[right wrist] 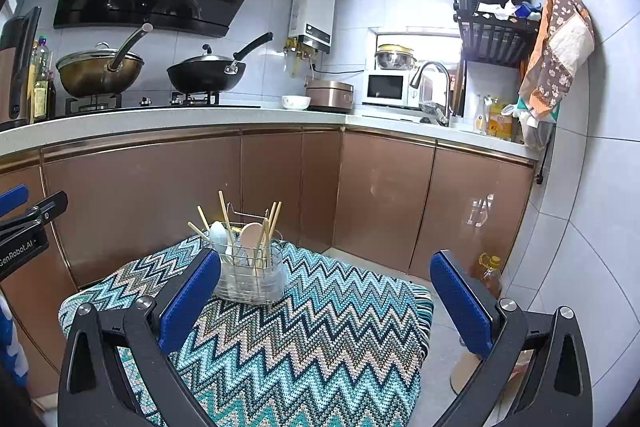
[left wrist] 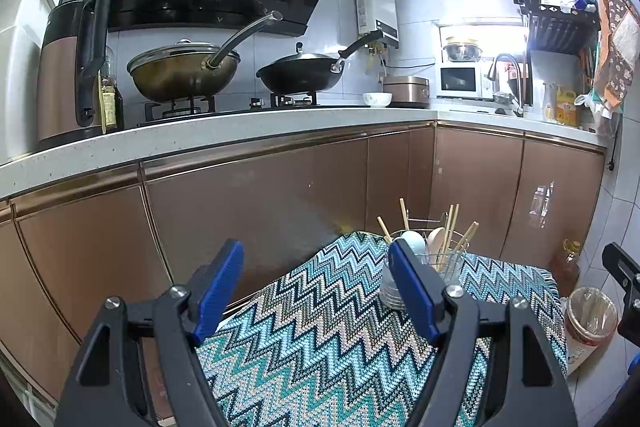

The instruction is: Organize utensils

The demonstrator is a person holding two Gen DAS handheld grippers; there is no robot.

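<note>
"GenRobot.AI" in white, first letter cut off, on left gripper (right wrist: 20, 251) body.

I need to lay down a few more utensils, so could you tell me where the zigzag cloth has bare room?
The zigzag cloth is bare from the utensil holder forward to the near edge, and rightward to the fringed edge. Both the left gripper and right gripper hover there, jaws open. It is crowded only at the far edge, where chopsticks and spoons fill the holder.
</note>
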